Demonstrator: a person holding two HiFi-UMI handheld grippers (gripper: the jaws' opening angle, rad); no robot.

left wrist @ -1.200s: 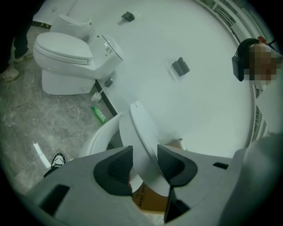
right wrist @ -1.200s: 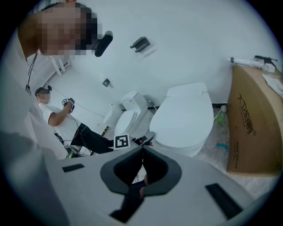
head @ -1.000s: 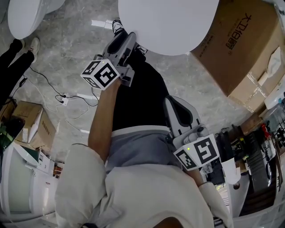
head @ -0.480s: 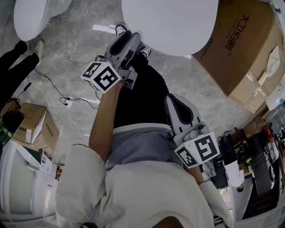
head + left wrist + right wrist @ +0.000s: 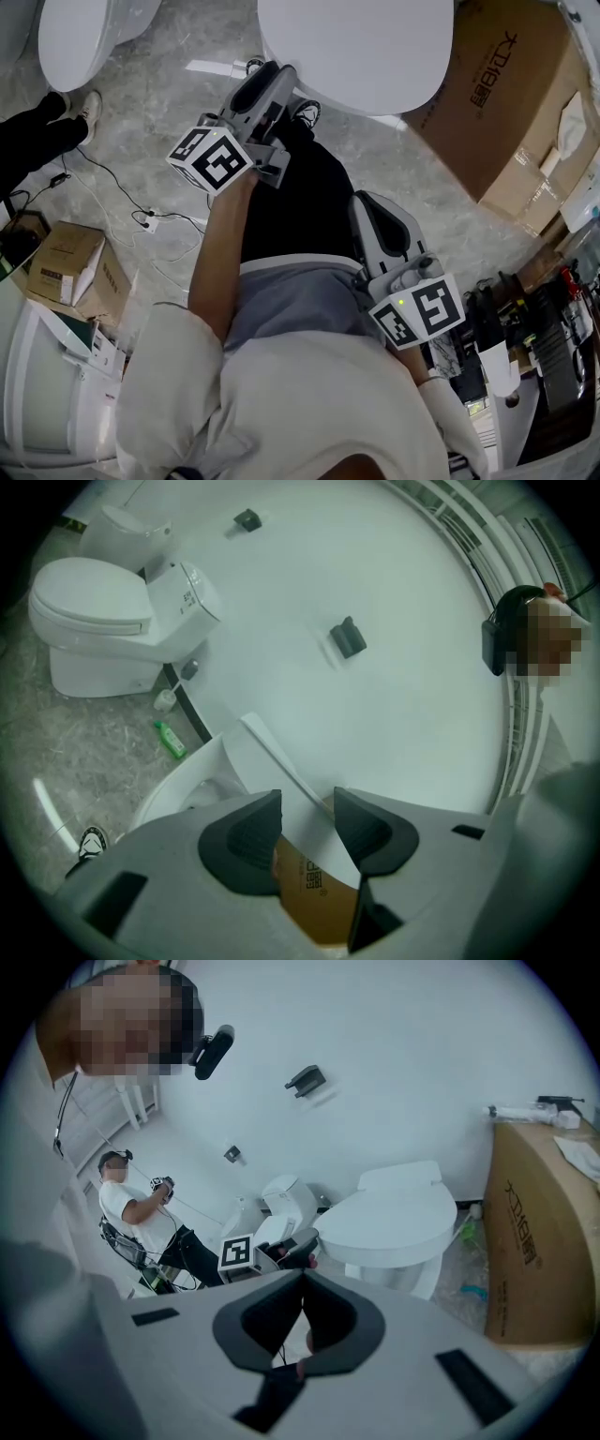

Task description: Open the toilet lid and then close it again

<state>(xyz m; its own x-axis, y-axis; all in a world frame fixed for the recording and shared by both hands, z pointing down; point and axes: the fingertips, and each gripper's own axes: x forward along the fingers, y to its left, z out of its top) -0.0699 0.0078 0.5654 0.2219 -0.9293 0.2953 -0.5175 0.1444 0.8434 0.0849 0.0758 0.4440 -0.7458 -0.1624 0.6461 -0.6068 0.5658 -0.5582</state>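
The white toilet (image 5: 356,47) stands at the top of the head view with its lid (image 5: 389,1218) down. My left gripper (image 5: 275,80) hovers by the toilet's front left edge, a little apart from it. Its jaws are open with nothing between the pads (image 5: 242,834); beyond them I see the toilet's white edge (image 5: 183,785) and a cardboard box. My right gripper (image 5: 377,208) hangs lower and nearer to me, over my leg. Its jaws (image 5: 302,1277) are shut on nothing and point towards the toilet, well short of it. The left gripper (image 5: 292,1244) also shows in the right gripper view.
A large cardboard box (image 5: 506,103) stands right of the toilet. A second toilet (image 5: 80,37) stands at the left, with a green bottle (image 5: 171,740) on the floor by it. Cables (image 5: 141,216) and a small box (image 5: 70,267) lie on the marble floor. Another person (image 5: 141,1204) stands at the left.
My left gripper has risen a little towards the toilet's front edge. The right gripper has shifted slightly. Neither gripper's jaws have changed.
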